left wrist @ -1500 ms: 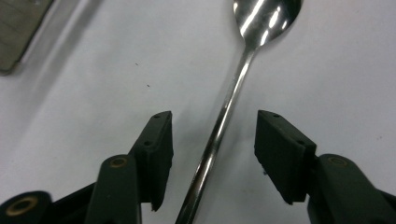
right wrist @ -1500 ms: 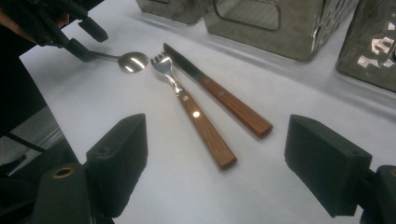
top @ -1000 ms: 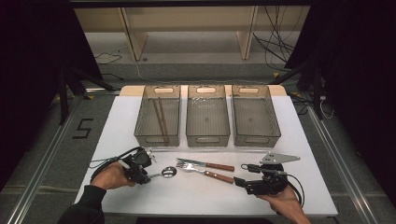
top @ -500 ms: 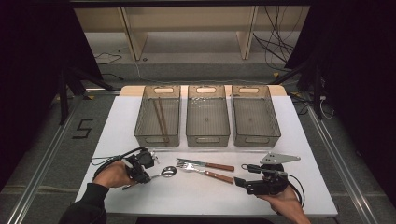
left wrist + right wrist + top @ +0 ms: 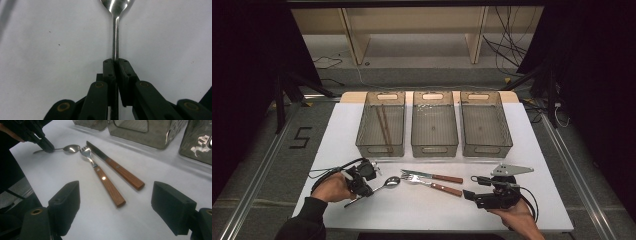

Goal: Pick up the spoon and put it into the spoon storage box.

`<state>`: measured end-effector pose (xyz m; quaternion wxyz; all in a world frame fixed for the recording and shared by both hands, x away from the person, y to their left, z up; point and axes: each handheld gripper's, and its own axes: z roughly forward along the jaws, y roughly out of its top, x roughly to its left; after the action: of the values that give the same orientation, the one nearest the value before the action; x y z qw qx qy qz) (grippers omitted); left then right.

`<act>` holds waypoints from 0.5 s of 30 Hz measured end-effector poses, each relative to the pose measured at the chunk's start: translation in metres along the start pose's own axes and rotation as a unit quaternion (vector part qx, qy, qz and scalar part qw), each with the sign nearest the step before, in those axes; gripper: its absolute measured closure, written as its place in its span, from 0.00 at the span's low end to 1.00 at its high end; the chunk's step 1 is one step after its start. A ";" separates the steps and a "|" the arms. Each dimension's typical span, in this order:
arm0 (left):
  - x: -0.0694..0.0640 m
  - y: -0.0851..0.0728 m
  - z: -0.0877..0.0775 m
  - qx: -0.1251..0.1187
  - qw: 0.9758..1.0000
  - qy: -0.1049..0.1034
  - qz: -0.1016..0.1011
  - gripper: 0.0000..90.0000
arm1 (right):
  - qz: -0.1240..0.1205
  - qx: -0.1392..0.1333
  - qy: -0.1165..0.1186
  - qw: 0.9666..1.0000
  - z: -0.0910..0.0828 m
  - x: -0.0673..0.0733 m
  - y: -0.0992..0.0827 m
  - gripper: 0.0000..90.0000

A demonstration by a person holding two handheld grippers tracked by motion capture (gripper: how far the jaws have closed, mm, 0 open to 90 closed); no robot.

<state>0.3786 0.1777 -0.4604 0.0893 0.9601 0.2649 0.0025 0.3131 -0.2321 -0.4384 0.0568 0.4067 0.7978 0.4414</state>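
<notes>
A metal spoon lies on the white table, left of a wooden-handled fork and knife. My left gripper is shut on the spoon's handle. Its jaws have just been closing on it. In the left gripper view the pads pinch the thin handle, and the spoon runs ahead to its bowl. My right gripper stands open at the right, low over the table, and points at the fork and knife. Nothing lies between its pads.
Three clear bins stand in a row behind the cutlery: left, middle, right. The left one holds thin dark sticks. A cable trails from the left gripper. The table's front edge is close under both hands.
The left gripper's jaws have drawn together on the spoon's handle. Both hands have stayed where they were, and the fork and knife have not moved.
</notes>
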 end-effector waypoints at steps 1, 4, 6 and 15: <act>0.000 0.000 0.000 0.000 1.000 0.000 0.000 0.94 | 0.001 0.000 0.000 1.000 0.000 0.000 0.000 0.27; 0.001 0.000 -0.002 -0.004 1.000 0.000 0.003 0.94 | 0.001 0.000 0.000 1.000 0.000 0.000 0.000 0.27; 0.001 0.000 -0.004 -0.006 1.000 0.000 0.003 0.94 | 0.001 0.000 0.000 1.000 0.000 0.000 0.000 0.27; 0.001 -0.001 -0.017 -0.037 0.999 0.013 -0.011 0.94 | 0.001 -0.003 0.001 1.000 -0.001 0.001 0.000 0.27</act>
<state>0.3781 0.1824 -0.4438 0.1209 0.9531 0.2765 0.0237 0.3117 -0.2324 -0.4377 0.0573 0.4066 0.7961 0.4446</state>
